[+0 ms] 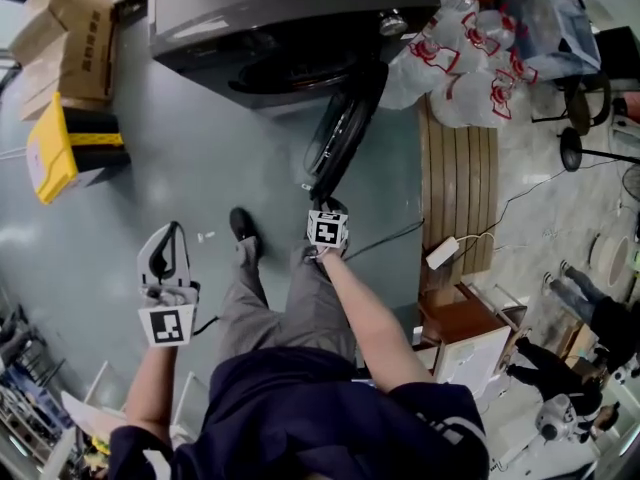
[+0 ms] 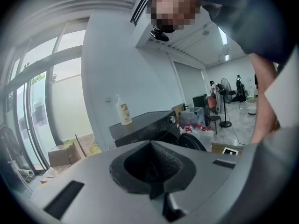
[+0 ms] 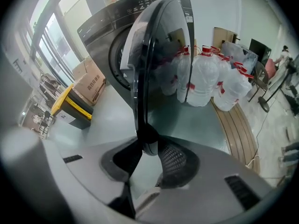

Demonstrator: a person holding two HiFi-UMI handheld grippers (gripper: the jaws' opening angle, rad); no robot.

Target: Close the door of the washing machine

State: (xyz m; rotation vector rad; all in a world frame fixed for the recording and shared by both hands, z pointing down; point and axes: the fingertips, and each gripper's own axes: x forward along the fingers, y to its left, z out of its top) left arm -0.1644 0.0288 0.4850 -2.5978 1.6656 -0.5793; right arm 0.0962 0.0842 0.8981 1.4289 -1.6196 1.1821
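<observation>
The dark washing machine (image 1: 250, 18) stands at the top of the head view, its drum opening facing me. Its round glass door (image 1: 345, 128) hangs wide open, swung out toward me, edge-on. My right gripper (image 1: 320, 200) is at the door's free edge, pointing steeply down. In the right gripper view the door (image 3: 159, 45) rises straight ahead and its rim sits between the tips of my right gripper (image 3: 148, 146), touching both. My left gripper (image 1: 172, 230) is off to the left over bare floor, shut and empty; its view looks across at the machine (image 2: 140, 127).
Several big water bottles (image 1: 465, 58) lie right of the machine, beside a wooden pallet (image 1: 458, 188) with a power strip (image 1: 441, 252). Cardboard boxes (image 1: 70, 28) and a yellow-and-black box (image 1: 65, 143) stand at the left. My shoe (image 1: 242, 225) is just below the door.
</observation>
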